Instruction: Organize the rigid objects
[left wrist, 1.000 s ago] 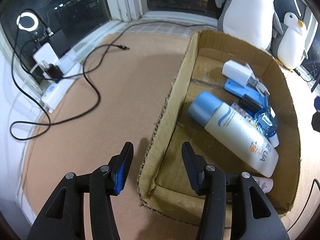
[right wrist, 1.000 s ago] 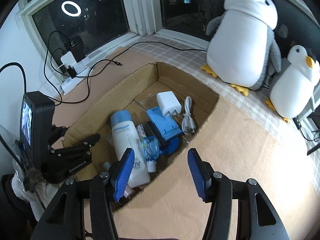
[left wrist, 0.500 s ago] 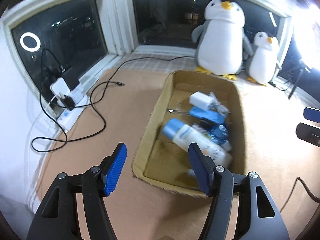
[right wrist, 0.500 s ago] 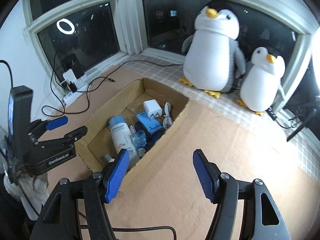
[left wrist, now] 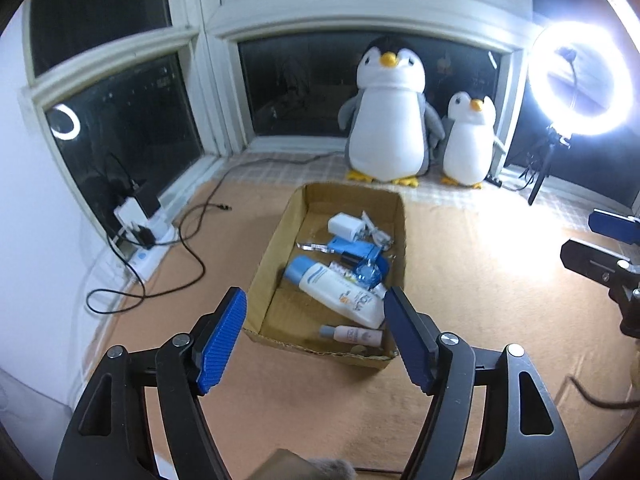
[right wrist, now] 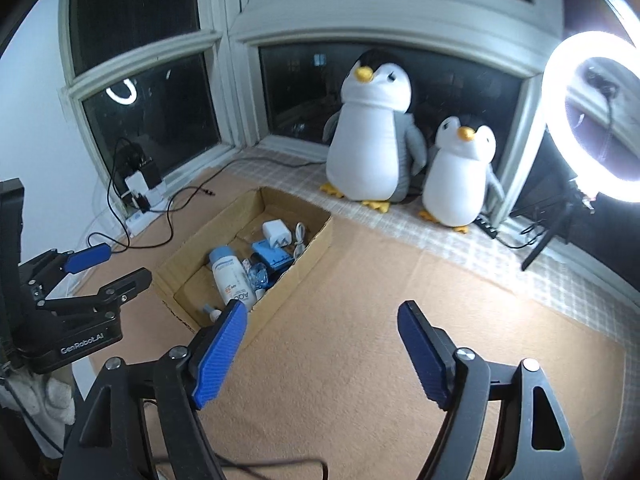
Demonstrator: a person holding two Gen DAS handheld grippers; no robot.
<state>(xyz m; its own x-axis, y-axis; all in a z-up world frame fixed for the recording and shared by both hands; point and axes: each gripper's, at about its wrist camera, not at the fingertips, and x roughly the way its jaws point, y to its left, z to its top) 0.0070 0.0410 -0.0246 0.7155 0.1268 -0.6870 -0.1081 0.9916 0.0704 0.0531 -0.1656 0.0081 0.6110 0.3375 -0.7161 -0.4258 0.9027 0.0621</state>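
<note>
Cardboard box [left wrist: 272,264]: matt, rough torn rim. Lotion bottle [left wrist: 340,294] inside box: glossy plastic. Penguins [left wrist: 386,120] behind box: plush cloth.

A home room, a bay window corner: plush penguins [left wrist: 387,112] on the sill, ring light [left wrist: 582,84], power strip [left wrist: 150,246] with chargers.

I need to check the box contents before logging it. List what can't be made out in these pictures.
- Small pink bottle, right wrist view: mostly hidden by the cardboard box wall and a blue finger.
- Sunscreen bottle label, left wrist view: print too small.
- Items beneath the blue case: covered.
- Person: cut off by frame edges.
</note>
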